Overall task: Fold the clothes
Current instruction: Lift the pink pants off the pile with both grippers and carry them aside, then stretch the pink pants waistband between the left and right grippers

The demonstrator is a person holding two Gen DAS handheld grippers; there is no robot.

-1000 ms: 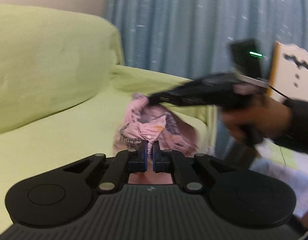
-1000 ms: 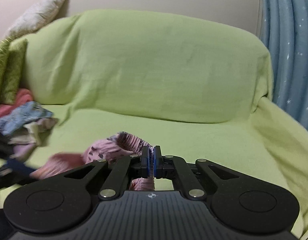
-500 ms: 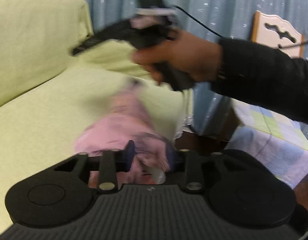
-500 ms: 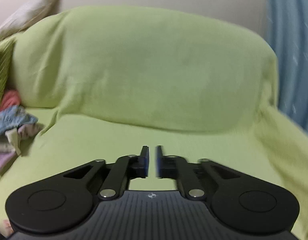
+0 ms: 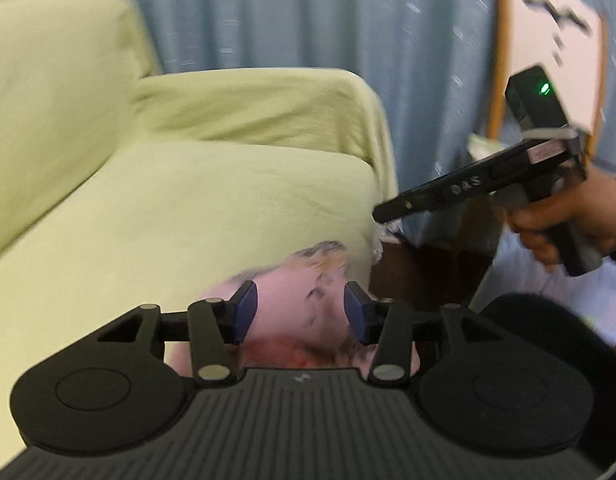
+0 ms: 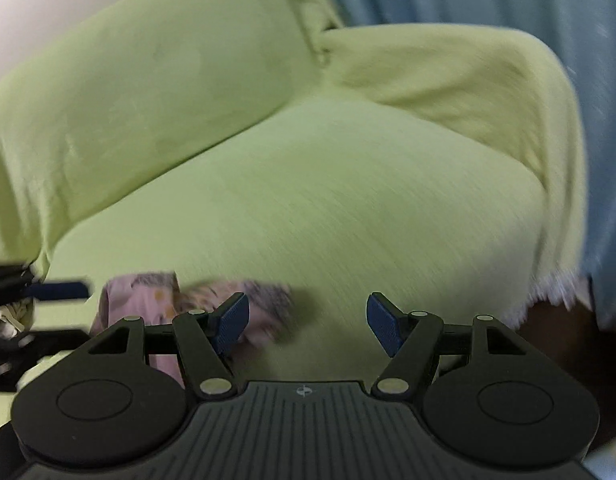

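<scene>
A pink patterned garment (image 5: pixel 299 304) lies on the green sofa seat (image 5: pixel 179 216), close to its front edge. My left gripper (image 5: pixel 299 312) hovers just above it, open, with the cloth showing between the blue pads but not held. In the right wrist view the same garment (image 6: pixel 195 300) sits low and left, partly behind my left finger pad (image 6: pixel 229 320). My right gripper (image 6: pixel 308 322) is open over bare green seat, to the right of the cloth. The right gripper's black body (image 5: pixel 488 184), held by a hand (image 5: pixel 556 224), appears at the right of the left wrist view.
The sofa backrest (image 6: pixel 139 80) and armrest (image 6: pixel 448 68) enclose the seat. A blue curtain (image 5: pixel 308 12) hangs behind. A white and wood chair back (image 5: pixel 548 40) stands at right. The left gripper's tip (image 6: pixel 55 290) enters the right view's left edge.
Both grippers were shut on the pink garment a second ago; both now stand open and the garment lies on the seat. The right gripper has swung off to the right.
</scene>
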